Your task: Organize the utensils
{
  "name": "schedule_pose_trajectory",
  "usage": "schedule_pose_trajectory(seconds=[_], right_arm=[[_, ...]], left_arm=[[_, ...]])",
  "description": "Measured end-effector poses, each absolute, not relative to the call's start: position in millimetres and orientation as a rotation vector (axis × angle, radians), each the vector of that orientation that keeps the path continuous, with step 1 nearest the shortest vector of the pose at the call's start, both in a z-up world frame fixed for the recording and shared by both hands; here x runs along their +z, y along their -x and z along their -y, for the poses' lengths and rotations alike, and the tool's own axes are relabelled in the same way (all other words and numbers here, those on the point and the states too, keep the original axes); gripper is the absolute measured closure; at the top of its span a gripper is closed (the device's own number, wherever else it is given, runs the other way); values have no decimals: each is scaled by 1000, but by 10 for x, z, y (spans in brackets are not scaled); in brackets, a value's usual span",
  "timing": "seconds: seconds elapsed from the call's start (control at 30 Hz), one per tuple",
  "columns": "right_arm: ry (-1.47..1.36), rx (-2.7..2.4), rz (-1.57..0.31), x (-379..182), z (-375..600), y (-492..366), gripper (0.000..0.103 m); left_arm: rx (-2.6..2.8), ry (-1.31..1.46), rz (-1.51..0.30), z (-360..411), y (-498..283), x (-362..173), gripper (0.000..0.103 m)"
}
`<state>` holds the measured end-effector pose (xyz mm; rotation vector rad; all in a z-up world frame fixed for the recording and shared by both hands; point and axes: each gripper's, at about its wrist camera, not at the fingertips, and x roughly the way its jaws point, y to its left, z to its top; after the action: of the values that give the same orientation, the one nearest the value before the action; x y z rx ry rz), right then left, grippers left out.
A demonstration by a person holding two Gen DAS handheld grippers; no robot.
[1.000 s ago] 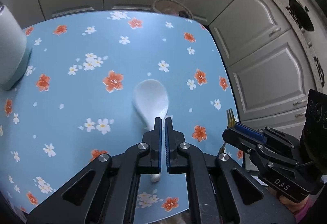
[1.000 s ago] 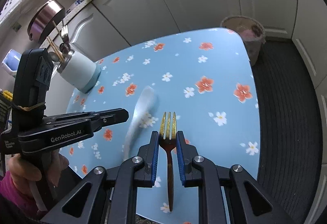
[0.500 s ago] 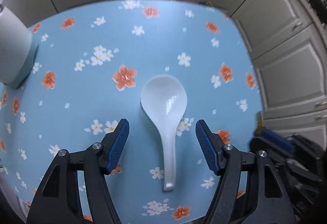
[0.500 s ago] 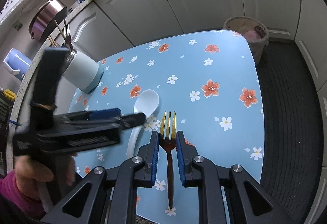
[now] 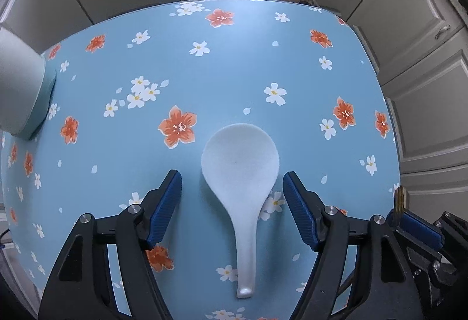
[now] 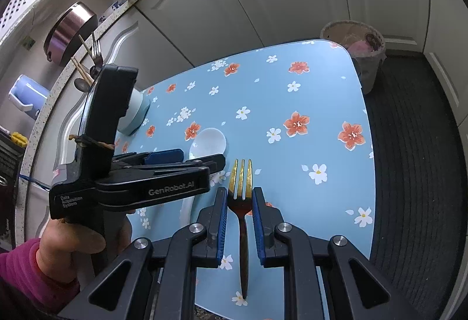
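A white ceramic spoon [image 5: 239,168] lies flat on the blue flowered table [image 5: 234,57], bowl away from me, handle toward me. My left gripper [image 5: 231,176] points down over it. Its jaws are opening wide, with the spoon's neck between the blue pads [image 5: 163,203] and touching neither. From the right wrist view the same left gripper [image 6: 204,159] hangs over the spoon [image 6: 209,141]. My right gripper [image 6: 239,191] is shut on a gold fork [image 6: 242,220], tines forward, above the table's near right part. The fork's tines [image 5: 399,198] show at the left view's right edge.
A pale utensil holder [image 6: 136,109] with chopsticks and a fork stands at the table's far left corner, partly hidden by the left gripper. A waste bin [image 6: 359,48] sits on the floor past the far right corner. White cabinets ring the table. A hand [image 6: 67,238] in a magenta sleeve holds the left gripper.
The left jaws went from shut to wide open, and that gripper tipped downward over the spoon, which now lies still between them. The right gripper and fork stayed put.
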<state>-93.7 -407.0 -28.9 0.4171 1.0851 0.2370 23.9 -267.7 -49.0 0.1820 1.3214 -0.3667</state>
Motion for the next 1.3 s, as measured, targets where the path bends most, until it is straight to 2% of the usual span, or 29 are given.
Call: schedule_pose_trajectory(seconds=[0.03,0.07,0.3,0.7,0.8,0.83,1.2,1.3], right_arm=[[-414,238,-1086,-288,4063,935,87],[-411,239,-1085,-286,4061,932,87],[-399,249,-1069,-217,4022,927,87],[-303,318,-1006,151,3561,745,88],[-271,345,-992,260,3364,670,92],[-261,356,-989,302,3287,627,100],[-180,450,-907,849,2572,53,102],[-148,461,-940,801,2503,-33,102]], left_arm=[[-373,-182,-1313,2677,-229,-486,36],[-389,-181,-1293,2689,-214,-442,50],[-485,-65,-1292,2476,-224,-293,51],[-487,84,-1139,1404,-127,398,52],[-475,114,-1103,1157,-145,552,52],[-469,119,-1095,1103,-134,594,52],[-341,195,-955,278,-432,1221,52],[-326,194,-930,137,-477,1313,52]])
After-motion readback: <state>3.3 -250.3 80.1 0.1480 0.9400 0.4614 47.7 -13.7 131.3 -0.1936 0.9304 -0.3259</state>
